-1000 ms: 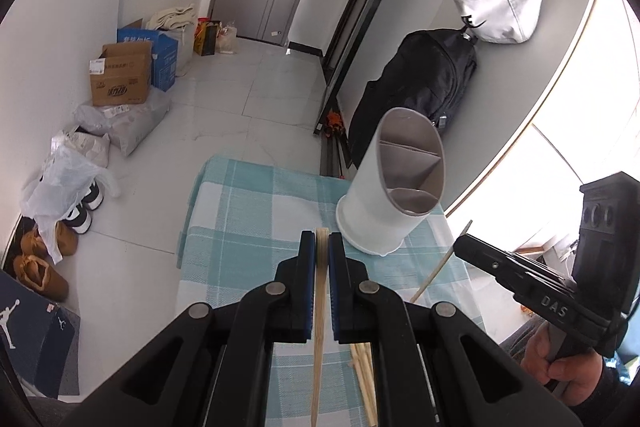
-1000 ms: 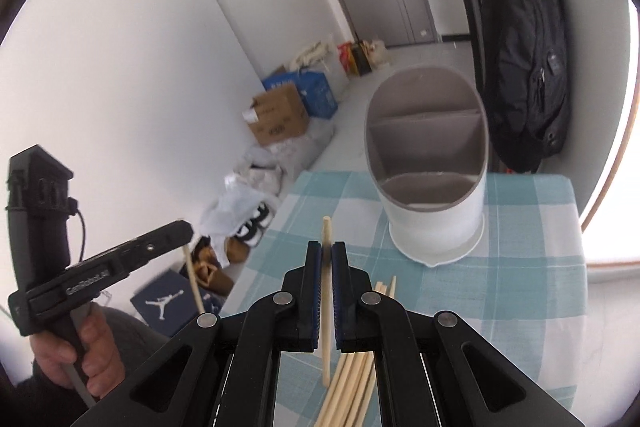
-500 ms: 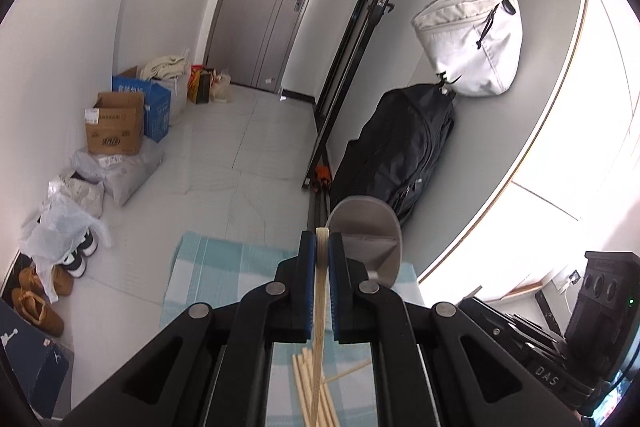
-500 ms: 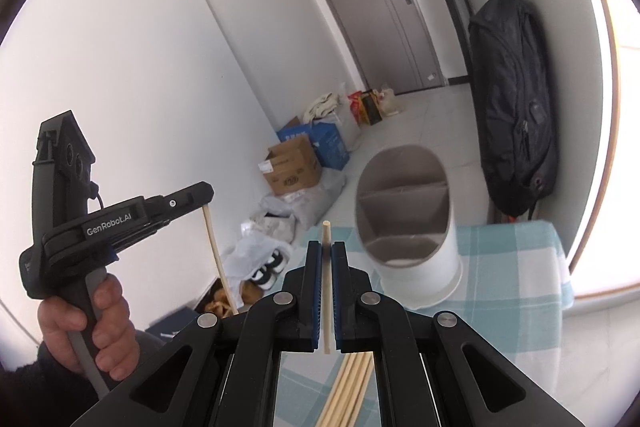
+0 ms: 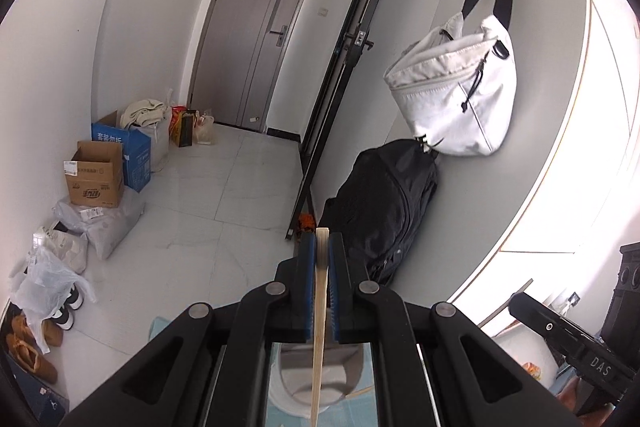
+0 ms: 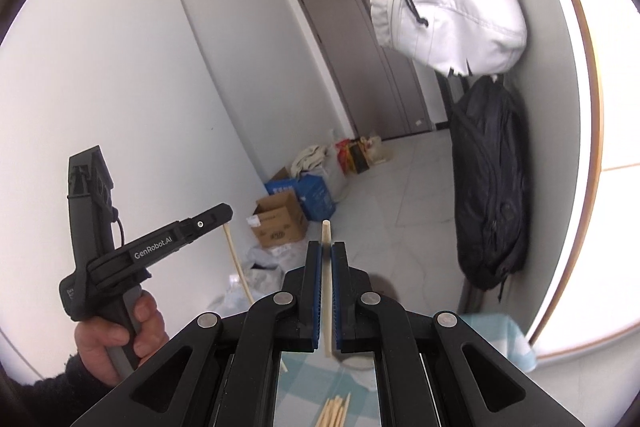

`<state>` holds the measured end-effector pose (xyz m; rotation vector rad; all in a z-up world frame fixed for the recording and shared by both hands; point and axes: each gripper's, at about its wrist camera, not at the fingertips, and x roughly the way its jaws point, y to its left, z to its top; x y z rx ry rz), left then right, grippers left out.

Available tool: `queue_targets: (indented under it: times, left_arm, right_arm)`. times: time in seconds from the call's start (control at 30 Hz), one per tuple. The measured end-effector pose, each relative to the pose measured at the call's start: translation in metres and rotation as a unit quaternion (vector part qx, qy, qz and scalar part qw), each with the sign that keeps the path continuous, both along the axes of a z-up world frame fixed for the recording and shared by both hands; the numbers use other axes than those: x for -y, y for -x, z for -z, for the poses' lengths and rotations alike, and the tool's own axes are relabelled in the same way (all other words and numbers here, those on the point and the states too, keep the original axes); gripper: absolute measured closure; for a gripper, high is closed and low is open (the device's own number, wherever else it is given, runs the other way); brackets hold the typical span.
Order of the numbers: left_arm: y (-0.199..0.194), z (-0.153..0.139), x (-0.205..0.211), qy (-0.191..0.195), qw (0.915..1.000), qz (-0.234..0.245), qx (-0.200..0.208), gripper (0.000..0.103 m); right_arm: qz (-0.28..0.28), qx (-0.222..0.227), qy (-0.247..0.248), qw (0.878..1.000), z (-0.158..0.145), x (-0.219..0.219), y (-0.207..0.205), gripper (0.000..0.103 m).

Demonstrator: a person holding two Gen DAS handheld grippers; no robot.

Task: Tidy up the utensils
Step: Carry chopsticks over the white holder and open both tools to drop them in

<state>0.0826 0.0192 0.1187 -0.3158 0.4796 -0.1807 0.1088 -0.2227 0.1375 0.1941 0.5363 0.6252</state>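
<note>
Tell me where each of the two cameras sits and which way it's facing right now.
Left wrist: sits behind the left claw, facing a grey door across the floor; the claw is shut on a chopstick; the right claw's black body shows lower right.
Right wrist: sits behind the right claw, shut on another chopstick, facing the same hallway; the left hand and its claw show at left.
Shared: the door, white bag, black backpack, cardboard box.
</note>
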Motion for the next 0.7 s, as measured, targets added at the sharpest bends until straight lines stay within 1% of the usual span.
queue_targets:
  times: [0.13,0.23,0.3,0.4,0.5,0.63,0.7]
  left_arm:
    - [-0.022,-0.005,0.002,0.010,0.9999,-0.008,0.009,0.101]
    - [-0.035,-0.003,0.007,0.000,0.9996,-0.019,0.023,0.101]
    - [-0.044,0.004,0.011,-0.009,0.9994,-0.020,0.026,0.101]
    - [-0.054,0.013,0.012,-0.009,0.9994,-0.022,0.026,0.101]
    - [-0.062,0.017,0.011,-0.002,0.9995,-0.020,0.025,0.101]
    - [-0.067,0.022,0.012,-0.004,0.9990,-0.020,0.039,0.101]
    - [-0.070,0.026,0.018,-0.017,0.9984,-0.022,0.049,0.101]
  right_arm:
    - [0.012,0.006,0.005,1.000,-0.006,-0.003,-0.024,0.099]
    - [0.019,0.009,0.014,1.000,-0.004,-0.009,-0.042,0.099]
    - [0.022,0.014,0.024,0.999,0.001,-0.015,-0.052,0.099]
    - [0.021,0.008,0.033,0.999,0.010,-0.023,-0.066,0.099]
    - [0.016,0.008,0.048,0.999,0.016,-0.031,-0.073,0.099]
    - [0.003,0.003,0.070,0.998,0.026,-0.042,-0.082,0.099]
    - [-0.003,0.001,0.081,0.997,0.032,-0.047,-0.084,0.099]
